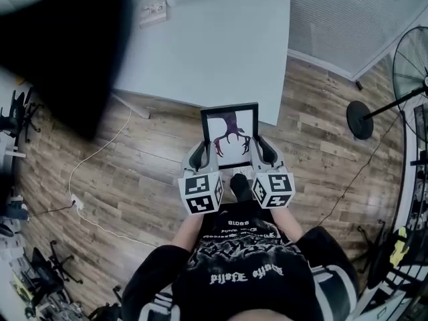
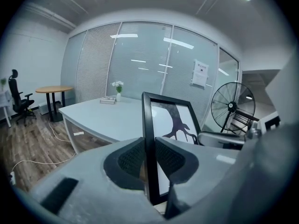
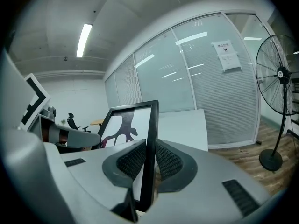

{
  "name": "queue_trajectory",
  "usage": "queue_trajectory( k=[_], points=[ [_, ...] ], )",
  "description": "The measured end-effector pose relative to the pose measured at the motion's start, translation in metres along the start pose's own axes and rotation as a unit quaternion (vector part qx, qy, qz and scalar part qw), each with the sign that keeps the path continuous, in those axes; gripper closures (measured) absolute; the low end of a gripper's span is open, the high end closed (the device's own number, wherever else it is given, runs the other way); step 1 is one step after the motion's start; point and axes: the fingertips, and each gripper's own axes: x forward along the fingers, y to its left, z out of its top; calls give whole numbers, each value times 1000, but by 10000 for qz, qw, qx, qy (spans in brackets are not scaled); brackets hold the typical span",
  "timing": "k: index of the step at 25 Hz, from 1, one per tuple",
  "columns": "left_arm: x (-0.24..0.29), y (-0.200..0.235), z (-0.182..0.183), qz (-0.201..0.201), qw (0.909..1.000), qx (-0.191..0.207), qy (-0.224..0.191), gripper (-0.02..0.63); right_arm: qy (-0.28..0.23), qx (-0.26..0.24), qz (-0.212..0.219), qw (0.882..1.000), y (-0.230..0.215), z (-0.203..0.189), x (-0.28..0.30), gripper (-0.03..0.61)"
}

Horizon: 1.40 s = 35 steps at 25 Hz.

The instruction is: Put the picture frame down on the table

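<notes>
Black picture frame (image 1: pixel 229 138) is pinched at its side edges by left gripper (image 1: pixel 202 150) and right gripper (image 1: pixel 257 146); only the head view shows wooden floor (image 1: pixel 144 172) beneath it.

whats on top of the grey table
A small stack of books and a vase of white flowers at its far corner; the held black picture frame covers part of the grey tabletop.

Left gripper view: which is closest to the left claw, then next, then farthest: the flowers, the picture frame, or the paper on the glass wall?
1. Picture frame: gripped in the left claw.
2. Flowers: far end of the grey table.
3. Paper: on the glass wall, behind the table.
</notes>
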Motion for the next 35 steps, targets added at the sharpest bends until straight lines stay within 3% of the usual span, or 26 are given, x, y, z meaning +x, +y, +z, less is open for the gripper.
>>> queue_trajectory(
  k=[12, 19, 26, 35],
  points=[
    [103, 3, 49, 407, 9984, -374, 99, 535, 192, -241, 436, 9986, -58, 43, 103, 514],
    [136, 10, 68, 479, 9981, -358, 140, 535, 290, -207, 420, 9985, -71, 56, 136, 514],
    [176, 40, 94, 303, 9990, -270, 194, 535, 316, -116, 238, 9991, -67, 69, 184, 514],
    [250, 106, 150, -402, 9983, 69, 416, 535, 292, 17, -500, 9983, -48, 98, 272, 514]
  ],
)
